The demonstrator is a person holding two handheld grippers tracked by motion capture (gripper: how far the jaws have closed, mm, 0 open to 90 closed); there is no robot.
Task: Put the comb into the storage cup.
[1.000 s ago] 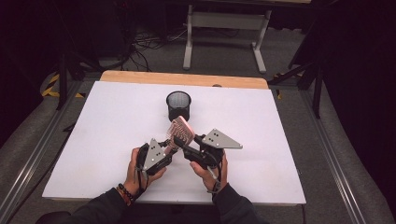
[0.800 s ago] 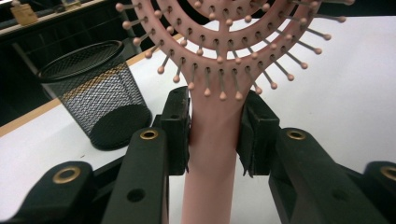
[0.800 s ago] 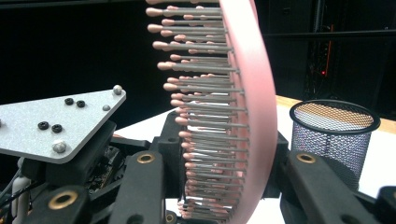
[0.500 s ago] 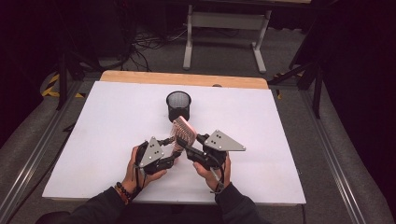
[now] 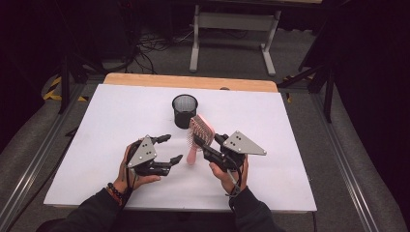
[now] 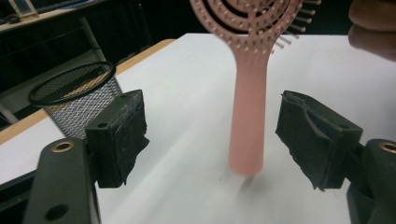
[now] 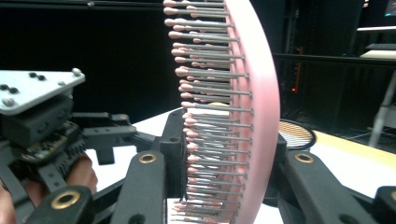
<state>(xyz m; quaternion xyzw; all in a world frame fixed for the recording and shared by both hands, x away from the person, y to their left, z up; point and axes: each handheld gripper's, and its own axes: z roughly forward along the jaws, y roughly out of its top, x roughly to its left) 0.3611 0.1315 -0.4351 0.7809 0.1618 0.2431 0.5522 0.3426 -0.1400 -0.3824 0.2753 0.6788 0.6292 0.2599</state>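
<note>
Between the opening left claw's (image 6: 212, 140) pads, hairbrush (image 6: 250, 84) stands untouched; right claw (image 7: 224, 186) clamps it.

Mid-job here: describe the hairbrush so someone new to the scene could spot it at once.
On the white table, look just in front of the black mesh cup, between the two hands. The hairbrush stands upright, its head clamped in the right gripper: the one pink, bristled thing there.
</note>
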